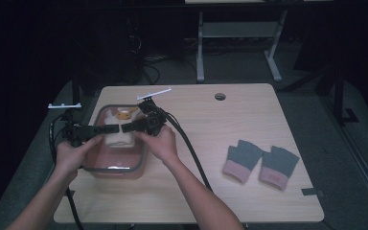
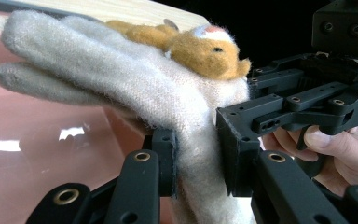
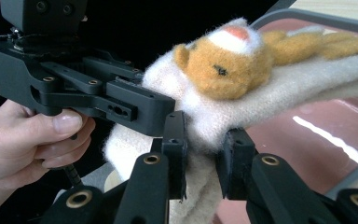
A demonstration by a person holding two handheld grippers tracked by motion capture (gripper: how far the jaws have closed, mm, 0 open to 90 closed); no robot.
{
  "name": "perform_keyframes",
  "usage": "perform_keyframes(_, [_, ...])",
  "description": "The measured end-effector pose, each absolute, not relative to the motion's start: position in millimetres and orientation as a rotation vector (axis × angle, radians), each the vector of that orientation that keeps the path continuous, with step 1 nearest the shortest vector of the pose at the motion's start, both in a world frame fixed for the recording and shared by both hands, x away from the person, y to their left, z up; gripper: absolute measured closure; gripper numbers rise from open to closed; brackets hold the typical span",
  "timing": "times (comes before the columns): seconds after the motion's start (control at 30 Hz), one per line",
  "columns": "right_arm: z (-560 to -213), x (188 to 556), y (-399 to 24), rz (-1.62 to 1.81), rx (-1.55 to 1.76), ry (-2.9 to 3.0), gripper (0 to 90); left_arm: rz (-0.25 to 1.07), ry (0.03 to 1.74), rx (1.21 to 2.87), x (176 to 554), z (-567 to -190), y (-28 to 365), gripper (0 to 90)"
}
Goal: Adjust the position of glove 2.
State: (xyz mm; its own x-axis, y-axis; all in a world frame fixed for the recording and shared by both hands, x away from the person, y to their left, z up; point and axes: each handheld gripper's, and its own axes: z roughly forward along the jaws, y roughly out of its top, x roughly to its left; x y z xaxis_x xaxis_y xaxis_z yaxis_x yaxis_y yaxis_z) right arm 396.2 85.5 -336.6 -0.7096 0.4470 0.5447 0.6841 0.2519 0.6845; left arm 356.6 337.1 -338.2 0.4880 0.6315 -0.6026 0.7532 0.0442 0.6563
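Nearest the camera in the high view: two bare forearms entering from the bottom edge, one black two-jaw tool per hand. Left tool (image 1: 106, 128) clamped on the cream woolly mitten with an orange plush animal sewn on top (image 1: 120, 129); in the left gripper view, fabric pinched tight between both pads (image 2: 168, 161). Right tool (image 1: 127, 127) likewise clamped on the same mitten from the opposite side; in the right gripper view, wool squeezed between its pads (image 3: 176, 154). Tips of both tools nearly meeting over the mitten. Mitten held above the pink rectangular plastic tub with a grey rim (image 1: 117, 168), at the left half of the light wooden table (image 1: 206, 115). Off to the right, well apart from the tub: pair of grey fingerless gloves with pink cuffs (image 1: 261, 162), lying flat side by side. Farther back: round cable hole (image 1: 220, 96) near the table's rear edge.
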Motion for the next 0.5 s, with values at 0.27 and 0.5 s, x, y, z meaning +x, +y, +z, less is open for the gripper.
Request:
perform_keyframes(0.27, [-353.2,401.7,101.9,-1.396,-1.076,-2.261,74.8,-0.149,1.236,1.672,360.8,-352.6,350.7,69.6])
perform_keyframes(0.5, [-369.4,406.5,115.2,-1.334,-1.076,-2.273,74.8,-0.183,1.300,1.667,361.7,-368.8,358.9,69.6])
